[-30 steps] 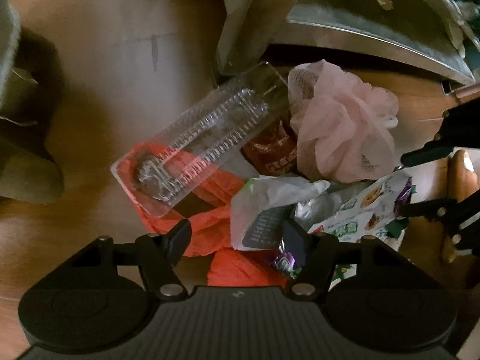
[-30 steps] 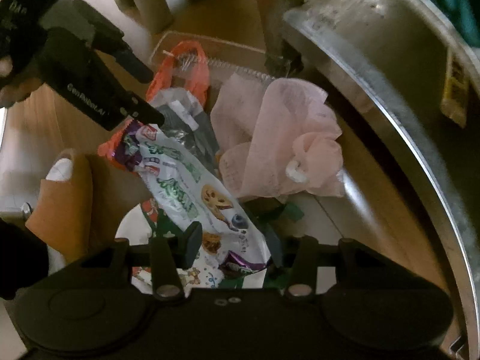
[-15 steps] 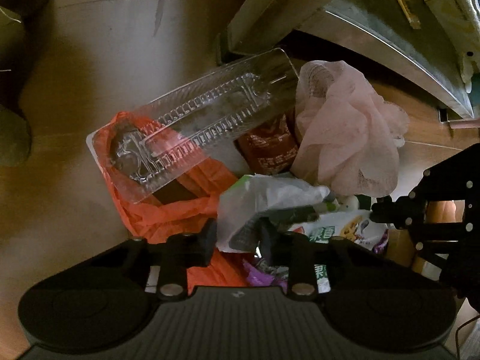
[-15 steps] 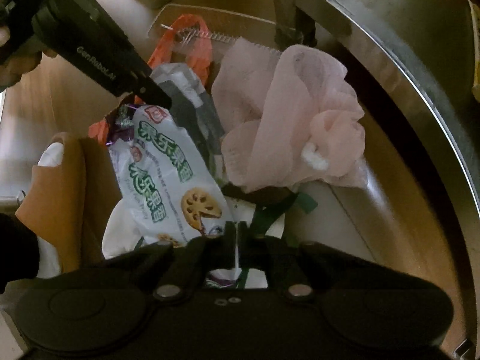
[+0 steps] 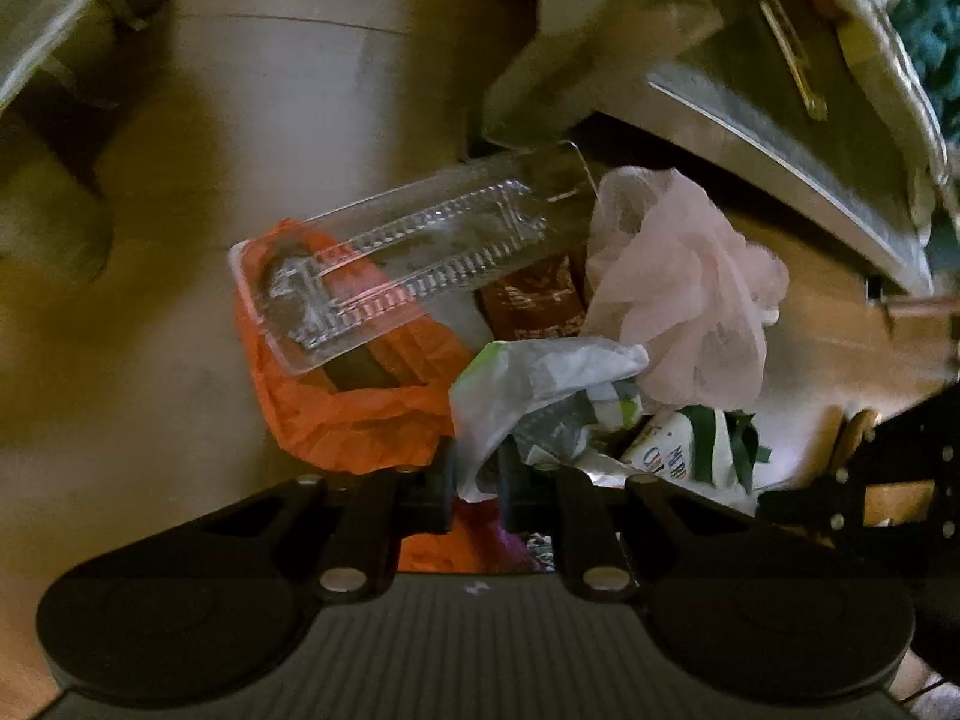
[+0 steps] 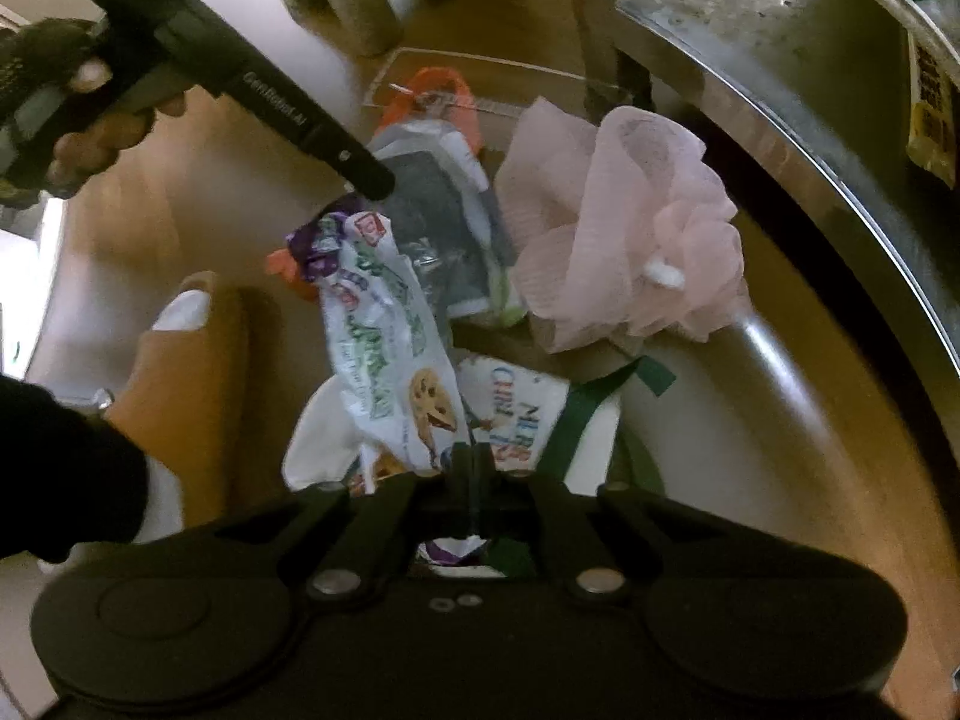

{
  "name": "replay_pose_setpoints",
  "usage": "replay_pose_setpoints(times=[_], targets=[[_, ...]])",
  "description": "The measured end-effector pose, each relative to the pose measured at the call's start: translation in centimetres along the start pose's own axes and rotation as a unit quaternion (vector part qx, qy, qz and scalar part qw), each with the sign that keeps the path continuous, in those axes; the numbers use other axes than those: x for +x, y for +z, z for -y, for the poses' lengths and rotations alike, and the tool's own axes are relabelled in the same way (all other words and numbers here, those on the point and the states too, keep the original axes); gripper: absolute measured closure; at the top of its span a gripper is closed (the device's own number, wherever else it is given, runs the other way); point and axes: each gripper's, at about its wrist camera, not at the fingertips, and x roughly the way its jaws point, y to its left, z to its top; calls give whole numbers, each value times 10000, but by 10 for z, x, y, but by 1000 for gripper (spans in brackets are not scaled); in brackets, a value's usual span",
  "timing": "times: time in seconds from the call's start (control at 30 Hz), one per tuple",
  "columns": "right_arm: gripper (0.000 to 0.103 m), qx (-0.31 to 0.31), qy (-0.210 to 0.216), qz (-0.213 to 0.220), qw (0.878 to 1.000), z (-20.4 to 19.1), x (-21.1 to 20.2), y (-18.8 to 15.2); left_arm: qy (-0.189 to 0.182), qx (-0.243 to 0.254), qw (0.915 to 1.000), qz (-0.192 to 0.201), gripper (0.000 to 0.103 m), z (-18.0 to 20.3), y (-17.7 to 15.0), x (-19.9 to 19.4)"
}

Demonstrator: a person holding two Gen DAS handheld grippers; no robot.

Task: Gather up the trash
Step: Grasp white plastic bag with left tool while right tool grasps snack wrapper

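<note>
White crumpled wrapper [image 5: 540, 384] is now pinched by left tool [image 5: 474, 480]; cookie packet [image 6: 390, 360] is now clamped by right tool [image 6: 471, 480]. Both previously spread; lifting is judged next.

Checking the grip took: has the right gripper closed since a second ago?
Yes. The right gripper has shut on the cookie wrapper; the pink mesh pouf beside it stays put.

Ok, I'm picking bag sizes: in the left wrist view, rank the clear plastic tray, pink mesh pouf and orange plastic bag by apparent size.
1. Clear plastic tray
2. Pink mesh pouf, close to the tray; unsure
3. Orange plastic bag, partly hidden under the tray
</note>
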Motion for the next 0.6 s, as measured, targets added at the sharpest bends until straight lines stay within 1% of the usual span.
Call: replay_pose_setpoints(times=[0.1,0.13,0.17,0.2,0.3,0.37,0.43,0.5,0.6], targets=[[101,-20,57,77,10000,-4,-7,-3,-30,-153,9998,88,91,-7,-6,-7],[98,8,48,70,10000,-5,-8,-2,-38,-189,9998,111,91,-8,-8,-9],[92,52,88,35,9999,-4,-7,-2,-54,-236,9996,125,91,-10,-9,-11],[83,73,116,4,9999,-2,-7,-3,-69,-280,9995,139,91,-11,-10,-12],[78,-10,98,-179,9998,-3,1,-1,-101,-380,9991,162,91,-14,-11,-13],[77,-109,80,-248,9996,-3,6,3,-117,-425,9989,169,91,-15,-11,-14],[77,-194,-10,-200,9996,-2,8,8,-123,-455,9987,193,91,-15,-9,-14],[77,-294,-37,-89,9995,-2,11,18,-119,-490,9985,230,91,-14,-7,-12],[77,-368,39,71,9993,-10,17,35,-118,-587,9979,266,91,-16,-6,-11]])
